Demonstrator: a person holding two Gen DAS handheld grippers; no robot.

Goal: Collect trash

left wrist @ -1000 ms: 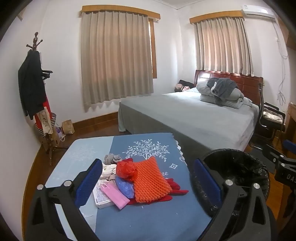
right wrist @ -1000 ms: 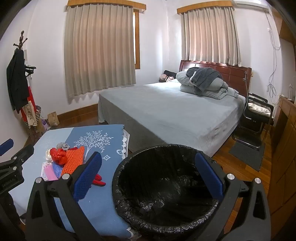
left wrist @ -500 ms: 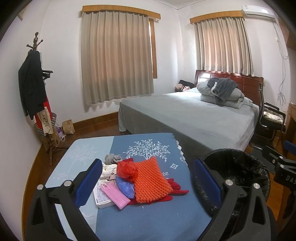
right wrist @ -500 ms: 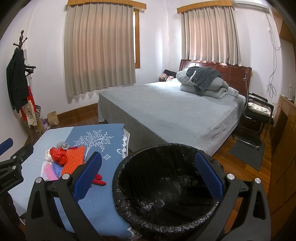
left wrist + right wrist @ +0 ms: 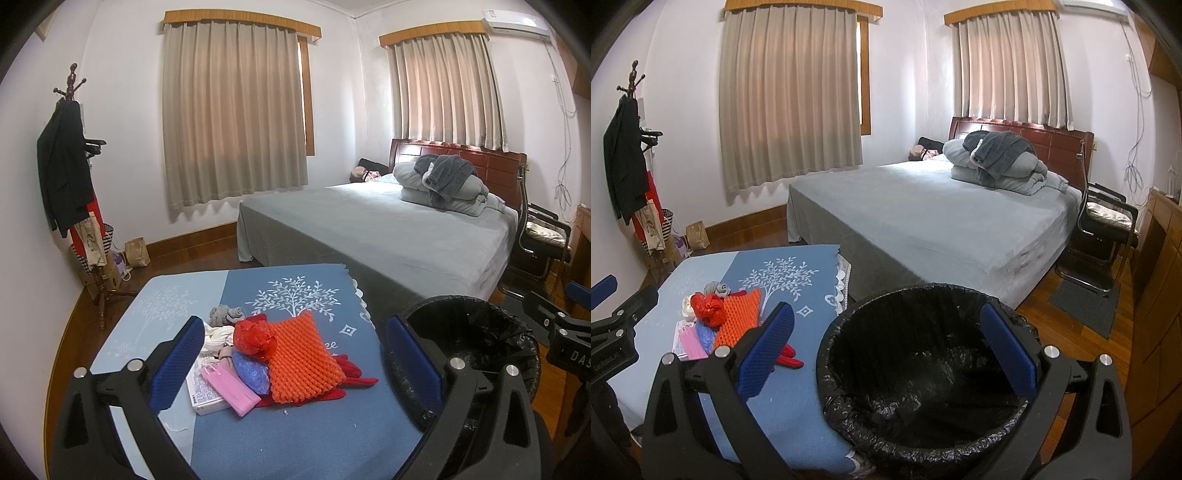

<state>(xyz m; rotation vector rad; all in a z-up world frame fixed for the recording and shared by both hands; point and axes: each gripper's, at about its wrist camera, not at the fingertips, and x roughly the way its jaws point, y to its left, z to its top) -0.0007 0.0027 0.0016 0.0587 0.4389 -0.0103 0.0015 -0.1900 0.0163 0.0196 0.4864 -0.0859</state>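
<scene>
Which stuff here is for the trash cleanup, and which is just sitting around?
For the job:
crumpled red bag
orange foam net
blue wrapper
pink packet
black-lined bin

Just lying about:
bed
folded bedding
coat rack
chair

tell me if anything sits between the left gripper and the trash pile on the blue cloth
Nothing visible does. The left gripper is open and empty, with the trash pile lying directly ahead between its fingers on the blue cloth. The bin stands off to the right, beside the table, not in the path.
</scene>
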